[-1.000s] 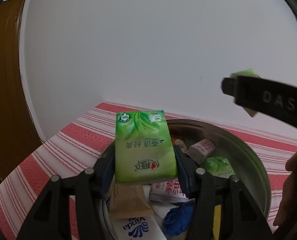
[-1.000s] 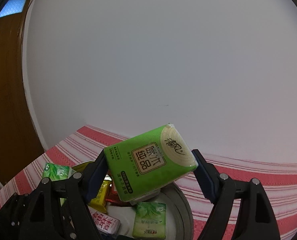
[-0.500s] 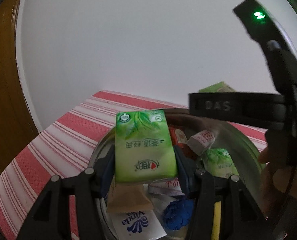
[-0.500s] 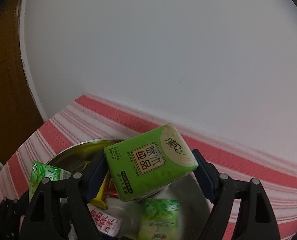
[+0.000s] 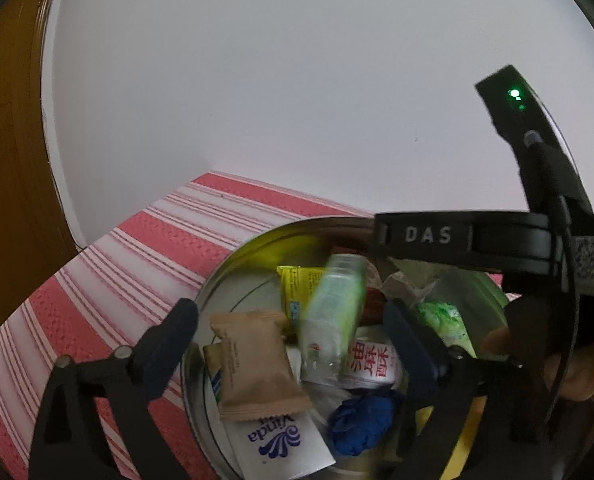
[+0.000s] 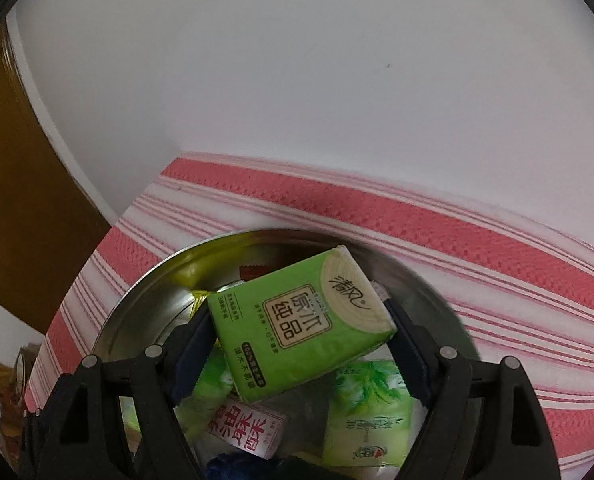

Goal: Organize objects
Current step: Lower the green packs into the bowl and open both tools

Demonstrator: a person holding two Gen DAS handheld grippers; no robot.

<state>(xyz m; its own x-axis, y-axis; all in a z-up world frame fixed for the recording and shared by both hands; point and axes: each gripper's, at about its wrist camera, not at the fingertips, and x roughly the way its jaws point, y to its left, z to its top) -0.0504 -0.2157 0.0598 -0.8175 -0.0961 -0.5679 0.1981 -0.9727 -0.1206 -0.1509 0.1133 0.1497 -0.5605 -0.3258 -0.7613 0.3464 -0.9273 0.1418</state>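
The left tongs (image 5: 289, 344) have just been opening, and now they stand wide apart with nothing pressed between them. The soft green tissue pack with leaf pictures (image 5: 333, 316) that they were holding a moment ago has slipped free. It looks blurry and tilted in the gap between the two arms, so it seems to be falling — down into the round shiny metal bowl (image 5: 233, 264).

The bowl is already full of little things. At about 7 o'clock from the falling pack lies a brown paper snack packet (image 5: 253, 364), and under that a white pack with blue writing (image 5: 281, 440). At 5 o'clock sits a crumpled blue lump (image 5: 361, 420), and just right of the pack is a white packet with red letters (image 5: 371, 360). A yellow packet (image 5: 297, 284) peeks out at 11 o'clock.

The right tongs (image 6: 301, 336) are clamped on a bright green tissue pack with a wood-ring picture (image 6: 301, 320), one arm on each side. They have come lower and now hold it over the middle of the same bowl (image 6: 137, 300). Another leafy green pack (image 6: 367, 412) lies below it at 5 o'clock.

The bowl sits on a desk with a red and white striped cloth (image 6: 477, 280).

So one pack is put away — the next one looks ready to drop in too.
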